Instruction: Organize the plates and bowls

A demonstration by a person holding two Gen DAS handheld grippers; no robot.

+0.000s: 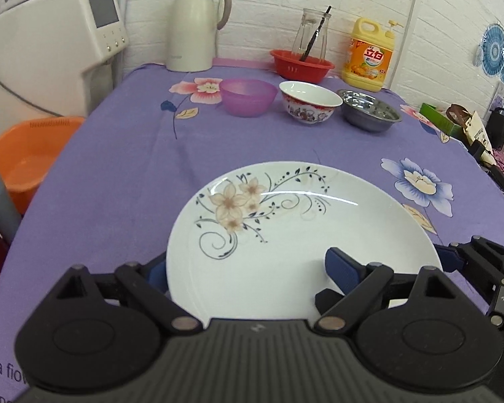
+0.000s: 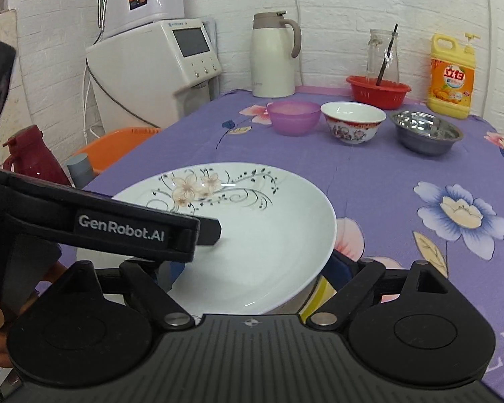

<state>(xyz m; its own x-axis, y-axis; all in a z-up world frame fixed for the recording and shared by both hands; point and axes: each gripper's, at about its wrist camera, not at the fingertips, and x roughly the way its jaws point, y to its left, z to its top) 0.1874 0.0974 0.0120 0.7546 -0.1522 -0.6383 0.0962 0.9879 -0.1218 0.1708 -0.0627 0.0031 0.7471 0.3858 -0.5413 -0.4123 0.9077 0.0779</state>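
Here we list, largest first: table [image 1: 124, 154]; plate [image 1: 285, 235], raised at the near edge; left gripper [image 1: 245, 268], right gripper [image 2: 258, 268], each spread wide around its rim, unclamped. We judge it may slide if tilted. Lower fingertips are hidden beneath it.

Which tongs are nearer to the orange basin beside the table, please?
Left. The left tongs cover the left of the plate, toward the orange basin; the right tongs are at its right rim.
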